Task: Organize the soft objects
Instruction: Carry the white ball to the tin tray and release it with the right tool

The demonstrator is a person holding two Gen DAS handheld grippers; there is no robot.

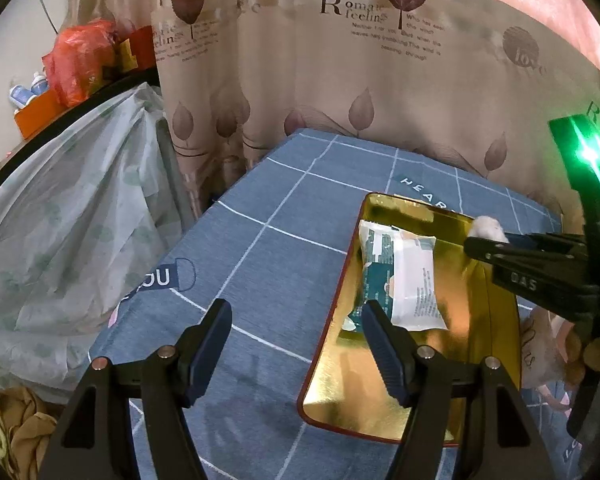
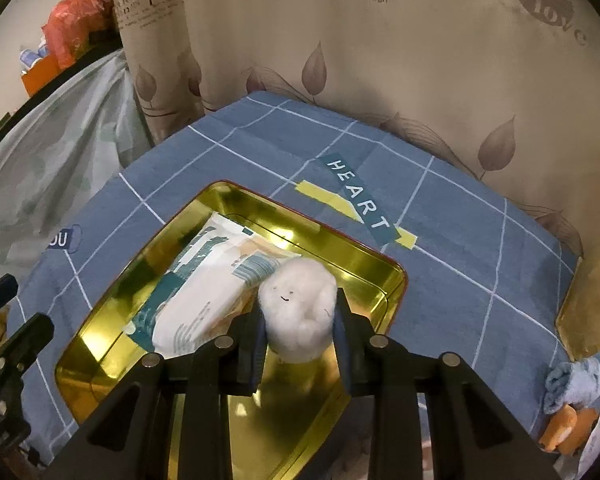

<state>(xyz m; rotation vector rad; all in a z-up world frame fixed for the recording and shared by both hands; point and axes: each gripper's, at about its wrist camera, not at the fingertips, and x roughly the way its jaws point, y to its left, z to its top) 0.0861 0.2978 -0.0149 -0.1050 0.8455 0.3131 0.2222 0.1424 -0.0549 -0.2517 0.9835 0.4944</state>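
Right gripper [image 2: 298, 330] fingers pinch the cotton ball [image 2: 298, 312] at its sides; light, squashy, likely needs only gentle pressure. Left gripper [image 1: 296, 344] gapes wide at nine o'clock of the tin tray [image 2: 384, 276].

The near end of the gold tray [image 2: 364, 264] is covered by the right gripper [image 2: 298, 338] in the right wrist view. The wet-wipe pack [image 2: 204, 292] is partly masked by the cotton ball [image 2: 300, 312]. An orange object [image 2: 564, 428] is cut off at the frame's rim and cannot be identified.
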